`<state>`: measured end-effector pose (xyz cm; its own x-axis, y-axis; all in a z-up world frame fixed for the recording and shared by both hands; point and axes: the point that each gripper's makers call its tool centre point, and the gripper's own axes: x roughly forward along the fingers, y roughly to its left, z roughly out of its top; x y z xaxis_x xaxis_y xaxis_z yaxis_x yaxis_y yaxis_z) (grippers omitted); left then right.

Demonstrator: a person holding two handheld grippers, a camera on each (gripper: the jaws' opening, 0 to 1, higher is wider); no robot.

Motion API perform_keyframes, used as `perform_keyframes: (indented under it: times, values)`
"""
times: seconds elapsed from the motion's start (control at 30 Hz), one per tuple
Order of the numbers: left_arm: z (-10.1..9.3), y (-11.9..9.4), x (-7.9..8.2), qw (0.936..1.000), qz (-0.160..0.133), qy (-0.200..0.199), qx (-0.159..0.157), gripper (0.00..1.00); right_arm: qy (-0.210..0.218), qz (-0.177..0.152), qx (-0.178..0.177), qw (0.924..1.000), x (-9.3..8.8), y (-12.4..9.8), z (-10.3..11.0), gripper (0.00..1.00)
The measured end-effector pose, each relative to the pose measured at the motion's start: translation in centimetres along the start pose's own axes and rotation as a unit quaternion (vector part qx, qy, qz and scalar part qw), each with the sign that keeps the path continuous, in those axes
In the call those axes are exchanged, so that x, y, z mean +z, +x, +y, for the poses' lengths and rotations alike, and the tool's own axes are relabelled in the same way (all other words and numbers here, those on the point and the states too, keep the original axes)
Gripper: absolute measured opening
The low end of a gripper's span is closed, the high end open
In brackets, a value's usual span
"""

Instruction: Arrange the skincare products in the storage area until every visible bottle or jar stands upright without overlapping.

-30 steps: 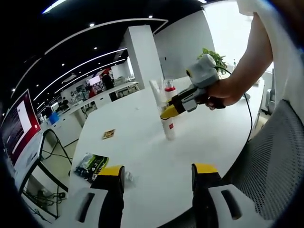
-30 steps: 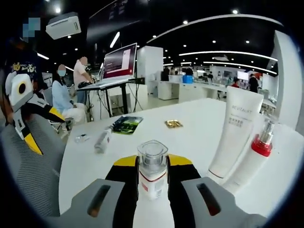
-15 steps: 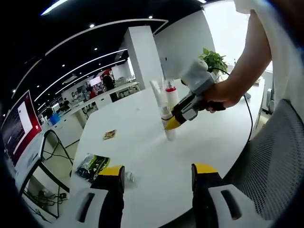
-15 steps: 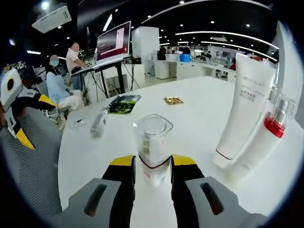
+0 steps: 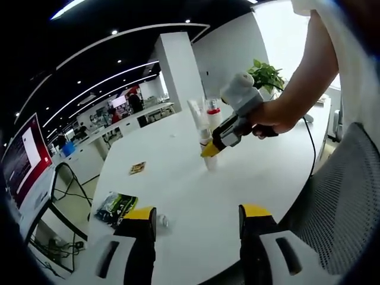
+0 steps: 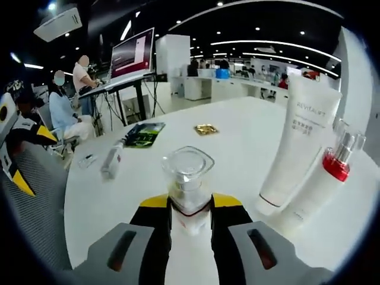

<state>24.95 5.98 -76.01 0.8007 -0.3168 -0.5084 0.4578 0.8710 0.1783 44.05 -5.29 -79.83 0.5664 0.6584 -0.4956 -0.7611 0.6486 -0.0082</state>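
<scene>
The right gripper is clamped on a clear-capped bottle, held between its jaws just above the white table. If the bottle is let go while tilted, it could topple into the 2 products standing ahead to the right: 1 white tube and 1 red-collared bottle. 1 small bottle lies flat far ahead-left. The left gripper hangs with jaws spread, grasping nothing.

White tube and red-collared bottle block the right.
</scene>
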Motion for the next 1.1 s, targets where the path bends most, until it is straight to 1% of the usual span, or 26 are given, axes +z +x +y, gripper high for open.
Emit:
perform_keyframes:
  times: [0.07,0.13,0.2,0.3,0.4,0.47,0.67,0.77,0.87,0.9,1.1]
  values:
    - [0.0,0.0,-0.1,1.0000,0.003,0.000,-0.001,0.54,0.012,0.001,-0.011,0.9999,0.0,0.0,-1.2,0.22]
    - [0.0,0.0,-0.1,1.0000,0.003,0.001,0.000,0.54,0.007,0.006,-0.026,0.9996,-0.2,0.0,-2.4,0.22]
    - [0.0,0.0,0.1,1.0000,0.000,-0.001,-0.001,0.54,0.015,0.009,-0.033,0.9993,-0.3,0.0,-3.5,0.22]
    - [0.0,0.0,0.1,1.0000,0.000,-0.002,-0.001,0.54,0.014,0.009,-0.044,0.9989,-0.4,0.0,-4.8,0.22]
    - [0.0,0.0,0.2,1.0000,-0.002,-0.004,-0.002,0.55,0.013,0.010,-0.053,0.9984,-0.3,-0.3,-5.1,0.22]
    - [0.0,0.0,0.1,1.0000,0.001,-0.004,-0.002,0.55,0.024,0.007,-0.055,0.9982,-0.2,-0.3,-5.5,0.22]
    - [0.0,0.0,0.3,0.9999,-0.007,-0.010,-0.002,0.58,0.015,0.012,-0.059,0.9981,-0.8,-0.1,-6.2,0.22]
    - [0.0,0.1,0.3,0.9999,-0.006,-0.012,-0.004,0.59,0.023,0.012,-0.055,0.9982,-1.0,0.0,-6.1,0.22]
    - [0.0,0.0,0.4,0.9998,-0.010,-0.014,-0.003,0.59,0.017,0.015,-0.053,0.9984,-1.3,-0.1,-5.9,0.22]
    - [0.0,0.0,0.4,0.9998,-0.011,-0.015,-0.003,0.59,0.017,0.010,-0.050,0.9986,-1.2,-0.1,-5.8,0.22]
    - [0.1,0.0,0.4,0.9999,-0.011,-0.013,0.000,0.59,0.011,0.011,-0.049,0.9987,-0.9,-0.1,-5.5,0.23]
